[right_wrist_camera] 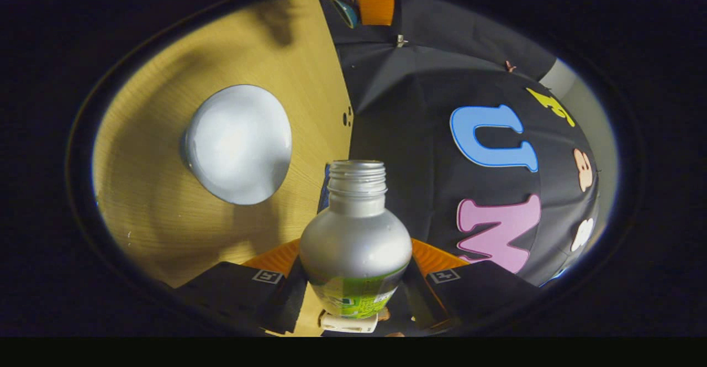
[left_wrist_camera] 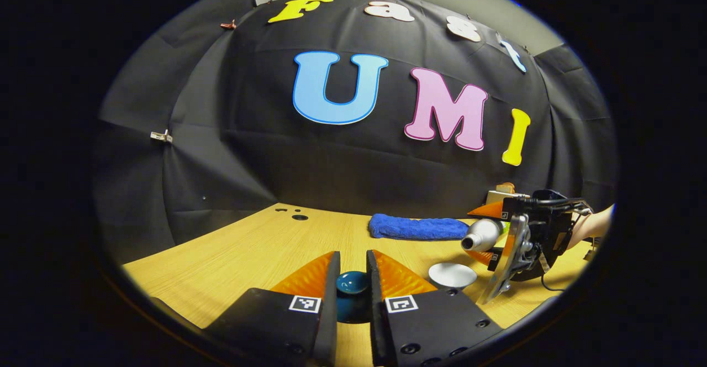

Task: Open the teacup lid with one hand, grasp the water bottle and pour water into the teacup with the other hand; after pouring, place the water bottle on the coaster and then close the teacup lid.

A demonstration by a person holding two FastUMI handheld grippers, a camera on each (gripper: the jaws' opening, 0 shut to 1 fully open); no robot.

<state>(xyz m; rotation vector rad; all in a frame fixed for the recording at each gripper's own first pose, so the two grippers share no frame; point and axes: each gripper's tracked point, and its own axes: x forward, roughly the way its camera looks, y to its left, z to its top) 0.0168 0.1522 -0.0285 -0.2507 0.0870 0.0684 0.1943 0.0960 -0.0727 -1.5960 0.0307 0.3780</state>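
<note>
While the silver bottle is tipped on its side toward the cup, the scene reads as follows:

Bench: pale wood-grain bench [left_wrist_camera: 232,251], carrying everything below.
Cloth: folded blue towel [left_wrist_camera: 418,227] at the back of the bench, well apart from the cup.
Right tool: right tool [right_wrist_camera: 356,278], its two fingers clamped on the body of the bottle; in the left gripper view it shows at the far right, held by a hand.
Bottle: silver metal water bottle with a green label and open threaded neck [right_wrist_camera: 356,240]; long axis near level in the left gripper view, mouth pointing toward the cup.
Teacup: round white open teacup [right_wrist_camera: 237,145], uncovered; it stands just beside and below the bottle's mouth [left_wrist_camera: 452,274].
Key relation: judged, the mouth lies to the side of the rim rather than over it, so the pour turns on bringing the neck above the opening.
Left tool: left tool [left_wrist_camera: 353,278], fingers closed on the knob of the lid.
Lid: dark teal glazed lid with a round knob [left_wrist_camera: 352,282], held away from the cup; its rim is hidden between the fingers.
Hard to make out: no water stream can be seen; the cup's fill level cannot be told; the coaster cannot be picked out with confidence.
</note>
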